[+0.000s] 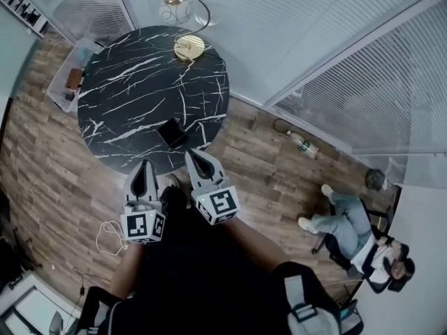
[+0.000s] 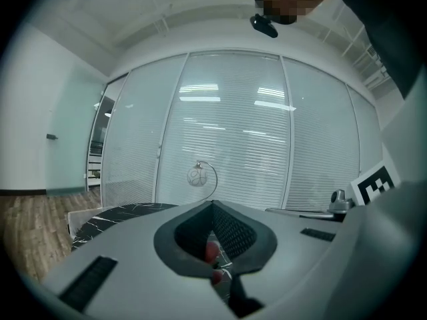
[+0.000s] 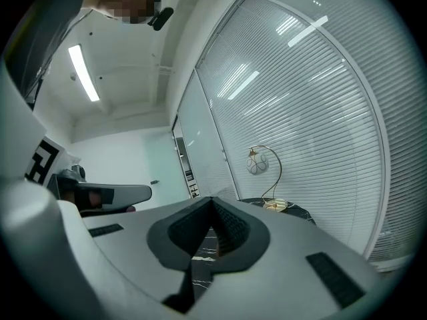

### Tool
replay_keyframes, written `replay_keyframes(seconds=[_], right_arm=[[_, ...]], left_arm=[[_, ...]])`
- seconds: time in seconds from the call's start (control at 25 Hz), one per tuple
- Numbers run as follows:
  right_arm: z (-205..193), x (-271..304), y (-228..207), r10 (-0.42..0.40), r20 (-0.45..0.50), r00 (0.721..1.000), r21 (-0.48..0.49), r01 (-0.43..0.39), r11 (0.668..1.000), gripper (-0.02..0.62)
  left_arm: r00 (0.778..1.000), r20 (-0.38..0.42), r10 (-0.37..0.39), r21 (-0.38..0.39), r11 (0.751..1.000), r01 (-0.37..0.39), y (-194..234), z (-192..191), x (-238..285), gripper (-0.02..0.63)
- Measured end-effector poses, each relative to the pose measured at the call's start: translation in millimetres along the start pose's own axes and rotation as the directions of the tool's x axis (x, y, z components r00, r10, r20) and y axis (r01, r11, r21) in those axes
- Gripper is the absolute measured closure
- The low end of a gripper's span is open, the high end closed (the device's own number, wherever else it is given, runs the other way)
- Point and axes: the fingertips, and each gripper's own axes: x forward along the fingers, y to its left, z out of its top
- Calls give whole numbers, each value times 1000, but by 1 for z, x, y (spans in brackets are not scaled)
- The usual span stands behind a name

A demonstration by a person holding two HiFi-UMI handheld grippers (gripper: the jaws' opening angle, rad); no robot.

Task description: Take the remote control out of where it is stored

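A small black open-topped box (image 1: 172,132) stands near the front edge of the round black marble table (image 1: 140,82). No remote control can be made out in it from here. My left gripper (image 1: 147,166) hovers at the table's near edge, left of the box, with its jaws together. My right gripper (image 1: 196,156) is just in front of the box, a little to its right, also shut and empty. In the left gripper view the jaws (image 2: 212,205) meet over the table (image 2: 113,215), and a small red spot shows below them. In the right gripper view the jaws (image 3: 212,200) are closed.
A gold arc lamp (image 1: 185,19) with a glass globe stands at the table's far edge. On the wood floor are a clear bin (image 1: 70,75) at the left, a green bottle (image 1: 304,145) and a white cable (image 1: 108,236). A person (image 1: 349,229) sits at the right. Blinded glass walls stand behind.
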Motion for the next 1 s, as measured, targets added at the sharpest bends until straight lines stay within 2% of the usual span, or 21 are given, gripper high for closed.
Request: replay_keyframes(seconds=[0.32, 0.6, 1.0], right_arm=[[-16, 22, -6, -21, -13, 1000, -8, 21, 1000, 598], [-18, 44, -11, -59, -24, 998, -10, 59, 998, 598], [-39, 64, -27, -99, -90, 991, -16, 98, 995, 598]], left_arm=[[999, 2, -36, 33, 999, 36, 20, -2, 25, 609], [995, 1, -95, 23, 995, 95, 33, 3, 49, 609], [993, -26, -116, -3, 993, 116, 47, -7, 75, 609]])
